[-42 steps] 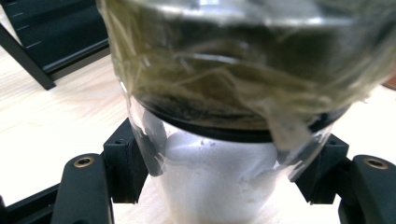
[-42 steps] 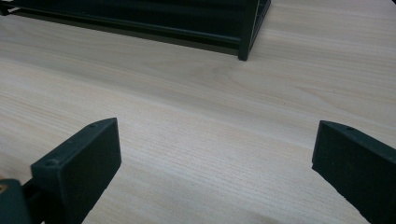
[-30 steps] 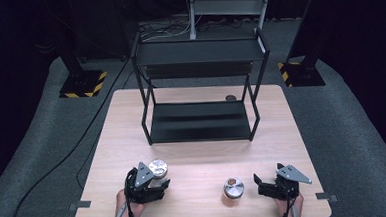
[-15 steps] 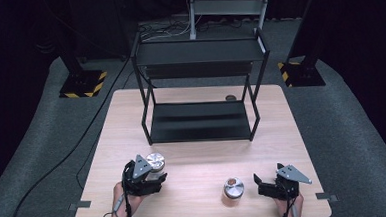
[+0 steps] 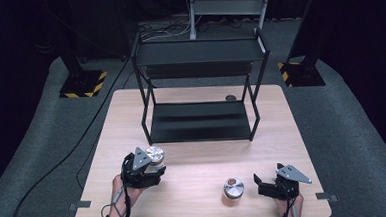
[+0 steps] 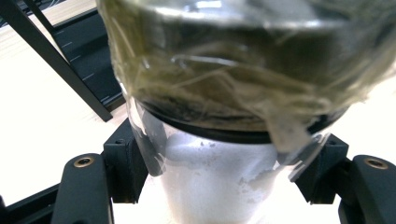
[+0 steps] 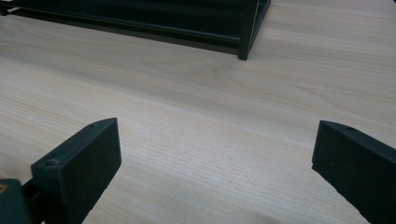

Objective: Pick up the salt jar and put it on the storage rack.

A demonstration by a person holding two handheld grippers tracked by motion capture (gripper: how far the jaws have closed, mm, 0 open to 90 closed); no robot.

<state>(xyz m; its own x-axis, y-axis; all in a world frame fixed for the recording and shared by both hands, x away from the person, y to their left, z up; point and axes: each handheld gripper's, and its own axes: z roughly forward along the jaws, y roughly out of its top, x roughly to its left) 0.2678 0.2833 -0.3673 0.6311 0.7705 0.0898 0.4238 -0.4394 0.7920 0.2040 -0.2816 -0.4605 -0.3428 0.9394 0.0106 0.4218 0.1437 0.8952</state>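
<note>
The left gripper [image 5: 151, 165], held in the person's left hand [image 5: 119, 185] at the table's near-left, is clamped tight, while the right gripper [image 5: 260, 181], low at the near-right, has its jaws spread wide.

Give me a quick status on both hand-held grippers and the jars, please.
Left hand-held gripper shut on shaker jar, off the table. Right hand-held gripper open, empty. Second jar stands on table. Path to black rack clear.

Open table [image 5: 194, 163] before the black rack [image 5: 201, 113]; one jar [image 5: 233, 188] stands near right tongs [image 5: 259, 184]
</note>
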